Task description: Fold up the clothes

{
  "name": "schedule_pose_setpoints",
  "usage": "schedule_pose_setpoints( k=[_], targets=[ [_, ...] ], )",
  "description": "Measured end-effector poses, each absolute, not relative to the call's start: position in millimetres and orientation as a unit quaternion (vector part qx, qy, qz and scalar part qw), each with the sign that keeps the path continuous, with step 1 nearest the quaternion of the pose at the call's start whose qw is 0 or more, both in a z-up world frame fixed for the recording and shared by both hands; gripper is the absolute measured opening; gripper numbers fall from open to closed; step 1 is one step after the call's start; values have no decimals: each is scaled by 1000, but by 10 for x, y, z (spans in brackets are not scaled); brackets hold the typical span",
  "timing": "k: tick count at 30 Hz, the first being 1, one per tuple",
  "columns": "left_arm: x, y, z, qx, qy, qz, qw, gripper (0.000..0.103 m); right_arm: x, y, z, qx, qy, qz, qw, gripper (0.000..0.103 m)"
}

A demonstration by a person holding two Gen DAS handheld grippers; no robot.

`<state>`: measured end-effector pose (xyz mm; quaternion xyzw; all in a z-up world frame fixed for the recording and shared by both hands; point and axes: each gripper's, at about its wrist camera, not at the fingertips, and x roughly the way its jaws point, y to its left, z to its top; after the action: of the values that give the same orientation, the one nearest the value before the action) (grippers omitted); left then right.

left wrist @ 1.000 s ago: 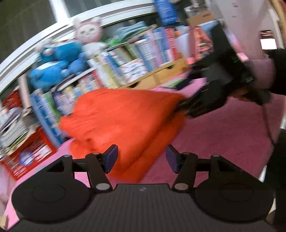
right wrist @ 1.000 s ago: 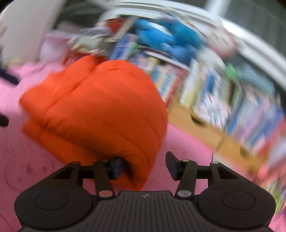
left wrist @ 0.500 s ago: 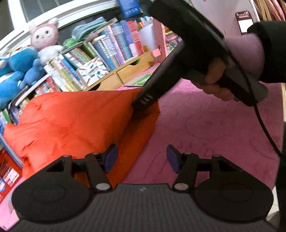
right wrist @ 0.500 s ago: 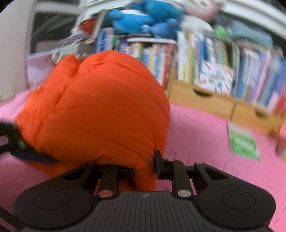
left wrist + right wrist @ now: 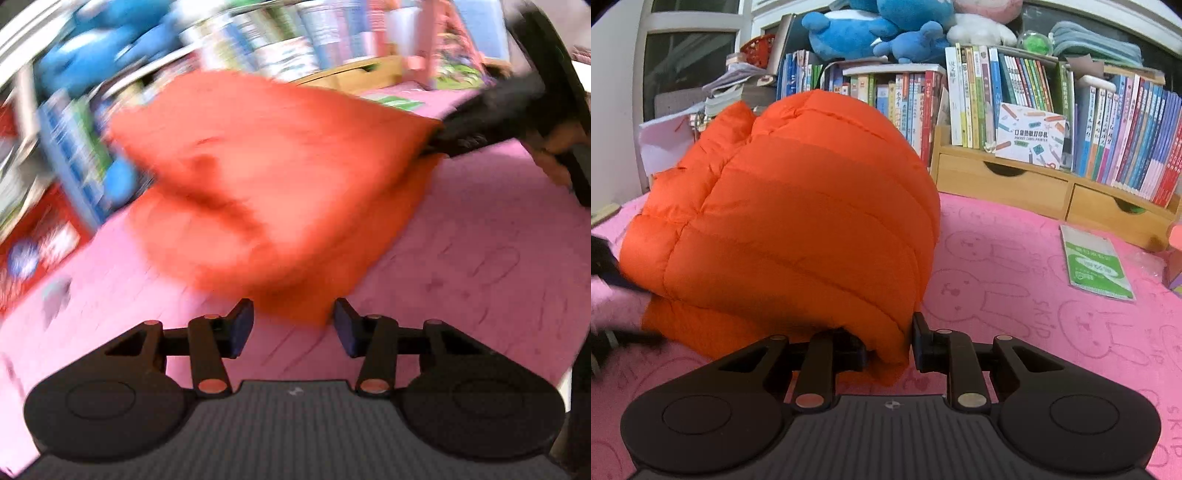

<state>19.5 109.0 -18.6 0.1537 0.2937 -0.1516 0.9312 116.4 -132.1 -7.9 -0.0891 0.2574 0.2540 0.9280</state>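
My left gripper [image 5: 293,326]: jaws apart, just been closing, jacket corner between, probably untouched; view blurred. Orange jacket [image 5: 790,229] bunched on pink table [image 5: 1015,280]. My right gripper [image 5: 888,341]: jaws clamped on hem at 6 o'clock, anchoring fold.

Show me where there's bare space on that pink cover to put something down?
Bare pink cover lies between the orange jacket and the green packet, and toward the camera. Along the bookshelf at the back it is crowded.
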Motion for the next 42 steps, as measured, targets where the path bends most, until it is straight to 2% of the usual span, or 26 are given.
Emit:
schedule_pose_setpoints(
  k=[1, 3, 4, 5, 7, 10, 15, 19, 25, 26, 28, 29, 35, 38, 40, 42],
  targets=[
    [138, 1222, -53, 118, 283, -165, 937, 46, 1159, -1329, -88, -90, 259, 255, 927, 24],
    [66, 1444, 219, 56, 252, -189, 947, 56, 1179, -1340, -107, -87, 265, 255, 926, 24],
    [98, 1485, 368, 38, 224, -195, 954, 68, 1192, -1343, -116, -86, 269, 256, 925, 24],
    [129, 1527, 516, 20, 196, -202, 959, 74, 1201, -1341, -120, -86, 271, 256, 924, 24],
    [335, 1446, 696, 23, 161, -193, 968, 73, 1203, -1326, -119, -88, 272, 255, 924, 24],
    [883, 1262, 719, 39, 155, -153, 975, 73, 1195, -1316, -117, -90, 272, 253, 924, 24],
    [1412, 1236, 307, 15, 232, -36, 972, 73, 1235, -1353, -117, -79, 280, 249, 924, 25],
    [1350, 1485, 34, -17, 258, 8, 966, 74, 1261, -1362, -130, -71, 286, 255, 921, 26],
    [1201, 1666, -56, -41, 266, 20, 963, 76, 1367, -1388, -162, -40, 309, 273, 910, 31],
    [1227, 1669, -60, -42, 266, 21, 963, 76, 1384, -1409, -163, -28, 312, 274, 909, 30],
    [1239, 1676, -71, -45, 267, 21, 962, 76, 1387, -1447, -162, 2, 321, 283, 904, 16],
    [1254, 1686, -75, -47, 267, 21, 962, 76, 1379, -1460, -157, 15, 326, 288, 901, 14],
    [1312, 1823, -66, -58, 263, 25, 963, 75, 1246, -1527, -148, 115, 362, 366, 850, 12],
    [1302, 1881, -63, -66, 261, 15, 963, 75, 1113, -1502, -125, 95, 364, 407, 832, 20],
    [1293, 1892, -65, -65, 258, 8, 964, 75, 1062, -1582, -65, 80, 359, 411, 834, 31],
    [1289, 1895, -70, -66, 255, 1, 965, 75, 1067, -1748, 26, 87, 349, 405, 841, 59]
  ],
)
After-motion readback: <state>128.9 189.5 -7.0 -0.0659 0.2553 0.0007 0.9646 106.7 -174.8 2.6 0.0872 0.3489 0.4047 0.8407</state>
